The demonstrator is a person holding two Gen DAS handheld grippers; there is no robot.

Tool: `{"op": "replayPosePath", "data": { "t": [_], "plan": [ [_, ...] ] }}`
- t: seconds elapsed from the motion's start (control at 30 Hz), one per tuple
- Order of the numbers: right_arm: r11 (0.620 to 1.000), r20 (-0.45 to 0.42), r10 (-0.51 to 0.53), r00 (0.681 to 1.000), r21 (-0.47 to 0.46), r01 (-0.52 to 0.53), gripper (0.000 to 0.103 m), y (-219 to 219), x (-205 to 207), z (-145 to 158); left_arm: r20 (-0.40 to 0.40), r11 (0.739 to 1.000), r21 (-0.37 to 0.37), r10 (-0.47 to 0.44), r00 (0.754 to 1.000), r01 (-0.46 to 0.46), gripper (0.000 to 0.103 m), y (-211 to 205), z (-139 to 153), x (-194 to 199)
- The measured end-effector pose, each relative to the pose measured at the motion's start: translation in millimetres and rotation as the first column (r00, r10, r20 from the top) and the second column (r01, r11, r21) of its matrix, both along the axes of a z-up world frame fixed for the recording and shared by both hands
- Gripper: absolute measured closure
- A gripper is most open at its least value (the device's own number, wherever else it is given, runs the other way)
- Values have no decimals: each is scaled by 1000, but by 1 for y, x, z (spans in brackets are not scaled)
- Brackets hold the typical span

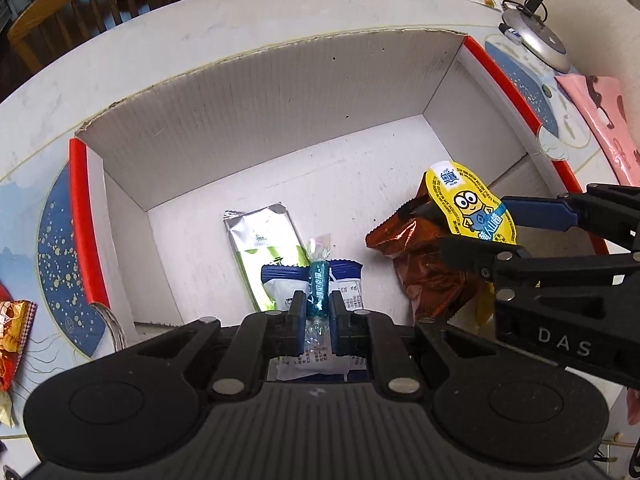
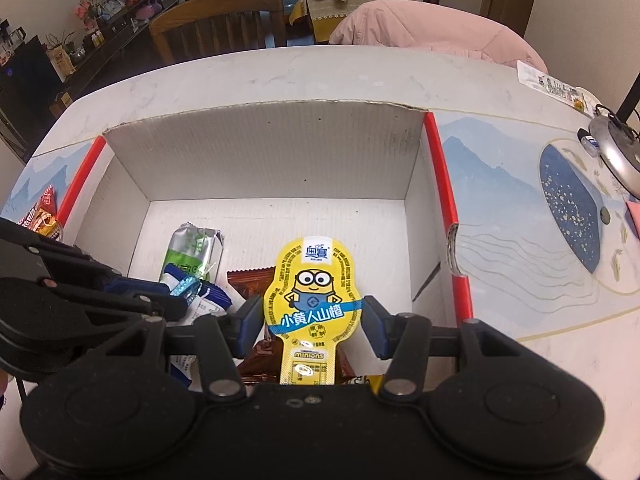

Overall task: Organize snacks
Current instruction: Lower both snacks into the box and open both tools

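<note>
My left gripper is shut on a teal twist-wrapped candy and holds it over the near part of the open white cardboard box. My right gripper is shut on a yellow Minions hawthorn snack pack, held over the box's near right. On the box floor lie a green-and-silver packet, a blue-and-white packet and a brown foil packet. The right gripper shows in the left wrist view. The left gripper shows at the left of the right wrist view.
The box stands on a white table with a blue-patterned mat. A red-orange snack packet lies left of the box. A lamp base and a pink sheet are at the right. A wooden chair stands behind the table.
</note>
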State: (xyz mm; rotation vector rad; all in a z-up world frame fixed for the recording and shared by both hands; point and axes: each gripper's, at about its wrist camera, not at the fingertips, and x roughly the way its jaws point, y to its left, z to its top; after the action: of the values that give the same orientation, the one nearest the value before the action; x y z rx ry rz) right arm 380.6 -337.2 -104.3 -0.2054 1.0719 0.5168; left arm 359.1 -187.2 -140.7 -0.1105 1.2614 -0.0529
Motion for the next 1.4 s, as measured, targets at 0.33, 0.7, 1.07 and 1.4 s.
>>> {"op": "replayPosePath", "data": {
  "t": [0.33, 0.7, 1.07, 1.4],
  "plan": [
    [1000, 17, 9, 1000, 12, -9, 48, -1, -11, 11, 30, 999, -35, 24, 999, -23, 92, 8, 12, -9],
    [996, 93, 19, 995, 79, -27, 42, -3, -41, 52, 114, 995, -94, 46, 992, -36, 91, 29, 43, -37],
    [989, 165, -3, 986, 147, -22, 41, 9, -77, 90, 230, 989, -148, 58, 971, -25, 91, 52, 86, -78],
    [977, 232, 25, 972, 199, -73, 40, 46, -110, 114, 340, 982, -182, 103, 935, -43, 74, 94, 121, -125]
  ]
}}
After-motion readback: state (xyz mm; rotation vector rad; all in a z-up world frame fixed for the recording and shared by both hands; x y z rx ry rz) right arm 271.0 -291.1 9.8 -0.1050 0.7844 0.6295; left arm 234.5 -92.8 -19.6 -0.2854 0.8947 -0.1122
